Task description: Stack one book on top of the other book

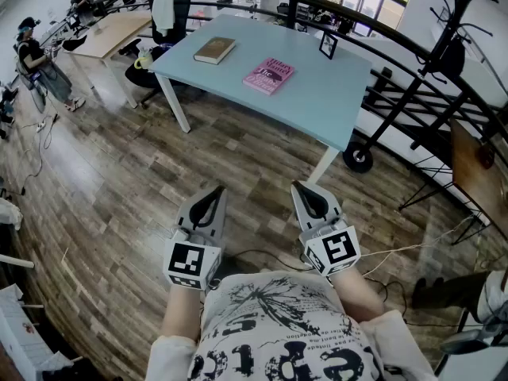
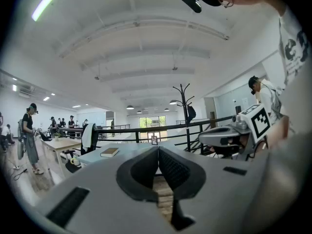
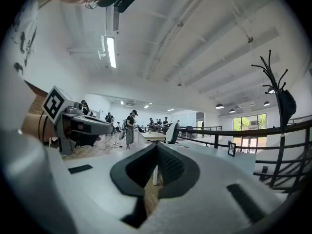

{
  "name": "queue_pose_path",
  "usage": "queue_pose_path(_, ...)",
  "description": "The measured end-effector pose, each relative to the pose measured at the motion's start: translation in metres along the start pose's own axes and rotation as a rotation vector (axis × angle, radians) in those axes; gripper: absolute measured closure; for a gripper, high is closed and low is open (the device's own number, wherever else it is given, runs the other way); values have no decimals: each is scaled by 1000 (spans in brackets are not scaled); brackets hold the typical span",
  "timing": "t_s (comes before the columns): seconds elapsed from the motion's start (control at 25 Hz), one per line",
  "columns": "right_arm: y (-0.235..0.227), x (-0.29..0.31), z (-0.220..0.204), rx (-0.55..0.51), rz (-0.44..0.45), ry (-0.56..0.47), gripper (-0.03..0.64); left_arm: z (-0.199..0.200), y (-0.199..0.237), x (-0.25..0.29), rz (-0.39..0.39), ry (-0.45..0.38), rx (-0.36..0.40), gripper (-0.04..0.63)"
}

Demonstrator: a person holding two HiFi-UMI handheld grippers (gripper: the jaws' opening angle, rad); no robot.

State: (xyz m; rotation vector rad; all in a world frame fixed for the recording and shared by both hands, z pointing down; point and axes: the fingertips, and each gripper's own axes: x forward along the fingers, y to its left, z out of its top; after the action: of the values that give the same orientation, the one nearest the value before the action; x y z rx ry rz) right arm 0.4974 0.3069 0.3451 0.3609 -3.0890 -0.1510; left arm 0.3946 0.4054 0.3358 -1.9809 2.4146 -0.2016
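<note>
Two books are waiting on the pale blue table (image 1: 333, 101), and neither has been touched as far as I can see, so the whole job looks to be ahead. The brown book (image 1: 214, 50) lies flat well ahead of the left tool (image 1: 217, 190). The pink book (image 1: 268, 75) also lies flat, ahead of the right tool (image 1: 299, 187) and a little nearer to it than the brown one. The two books are apart, with bare tabletop between them, and nothing is stacked. Both tools are held low and level over the wooden floor (image 1: 119, 213), well short of the table. Each has its jaws closed tip to tip with nothing between them, which their own views show plainly. My guess at what remains: walk up, open one tool, grip a book by its edge, lift it and lay it square on the other. As for containers, none stands on the table. Apart from the books it holds only a small picture frame (image 1: 328, 45) at the side farthest from the tools. What looks like a cup (image 1: 144, 60) sits off the table's corner, ahead and left of the left tool, and I cannot tell what is in it.
</note>
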Motion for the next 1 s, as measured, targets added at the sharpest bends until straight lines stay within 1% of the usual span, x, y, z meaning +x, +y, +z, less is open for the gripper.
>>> queue_pose_path(0.12, 1, 0, -1, -1, 1, 2, 624, 1, -1, 1, -6, 8, -18, 586)
queue_pose_path(0.44, -1, 9, -9, 5, 2, 19, 624, -3, 6, 9, -13, 8, -13, 586)
queue_pose_path(0.6, -5, 22, -13, 38, -14, 24, 624, -8, 14, 16, -23, 18, -19, 586)
queue_pose_path(0.8, -14, 52, -22, 90, -54, 42, 623, -15, 42, 33, -38, 40, -36, 586)
queue_pose_path(1.0, -17, 107, -32, 120, -105, 72, 623, -26, 99, 62, -64, 37, -42, 586)
